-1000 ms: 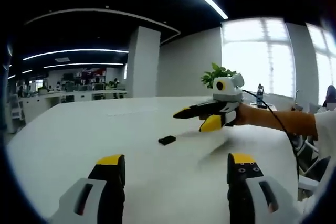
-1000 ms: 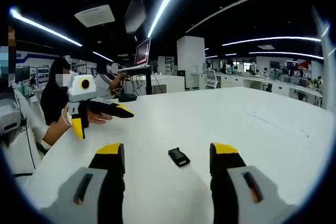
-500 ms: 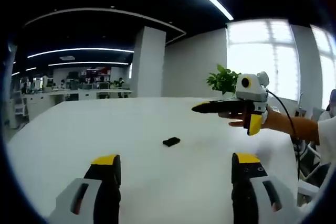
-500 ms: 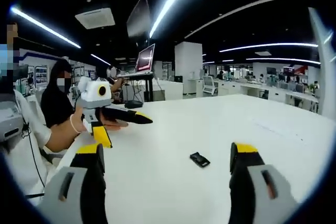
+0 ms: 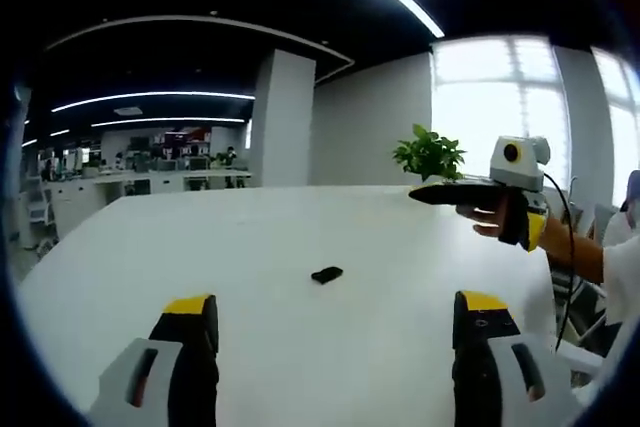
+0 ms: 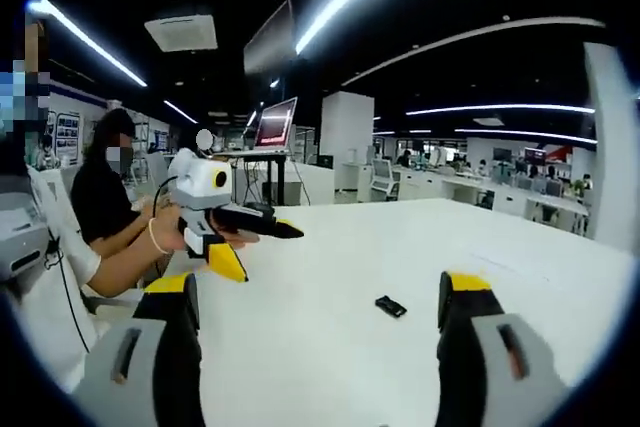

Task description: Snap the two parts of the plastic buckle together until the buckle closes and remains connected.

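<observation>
Left gripper view: left gripper (image 5: 335, 332) hangs with jaws wide apart and empty; past it the black buckle (image 5: 326, 274) lies on the white table (image 5: 150, 247) (apparently one joined piece), right gripper (image 5: 478, 215) spread open at far right.

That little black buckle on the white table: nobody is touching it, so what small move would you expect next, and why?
Probably bring one gripper down toward the black buckle. It lies alone on the white table, and both the left gripper and the right gripper are held open above the table, well short of it. Whether its two halves are already joined is too small to tell.
</observation>
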